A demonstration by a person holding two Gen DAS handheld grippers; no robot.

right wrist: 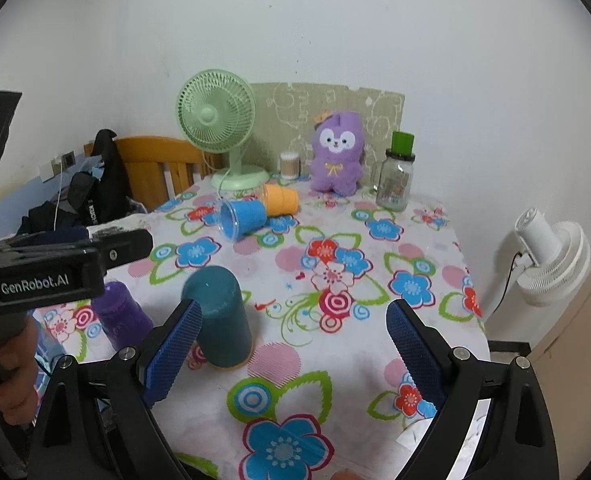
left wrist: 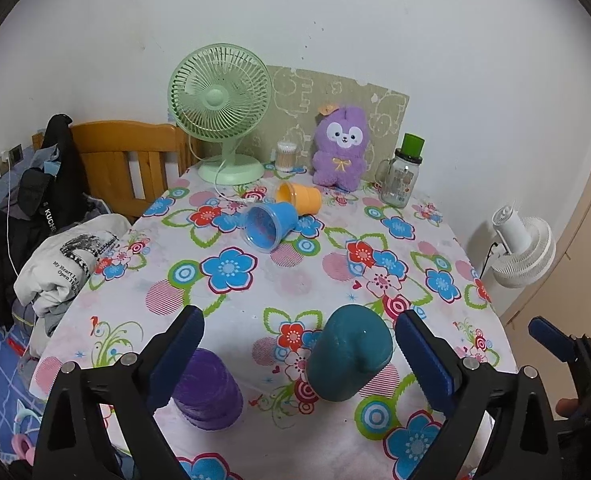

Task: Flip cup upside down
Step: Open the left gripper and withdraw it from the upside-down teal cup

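A teal cup [left wrist: 349, 354] stands upside down on the floral tablecloth, between the open fingers of my left gripper [left wrist: 301, 350]; it also shows in the right wrist view [right wrist: 219, 318]. A purple cup [left wrist: 209, 392] stands upside down beside the left finger, also in the right wrist view [right wrist: 121, 316]. A blue cup [left wrist: 267, 226] and an orange cup [left wrist: 301, 198] lie on their sides further back. My right gripper [right wrist: 293, 342] is open and empty, just right of the teal cup; its left finger [right wrist: 175, 352] is close to that cup.
A green fan [left wrist: 220, 110], a purple plush toy [left wrist: 341, 148], a cotton swab jar [left wrist: 287, 156] and a glass jar with a green lid [left wrist: 403, 172] stand at the table's back. A wooden bed frame [left wrist: 131, 160] and clothes are left. A white fan [left wrist: 523, 246] stands right.
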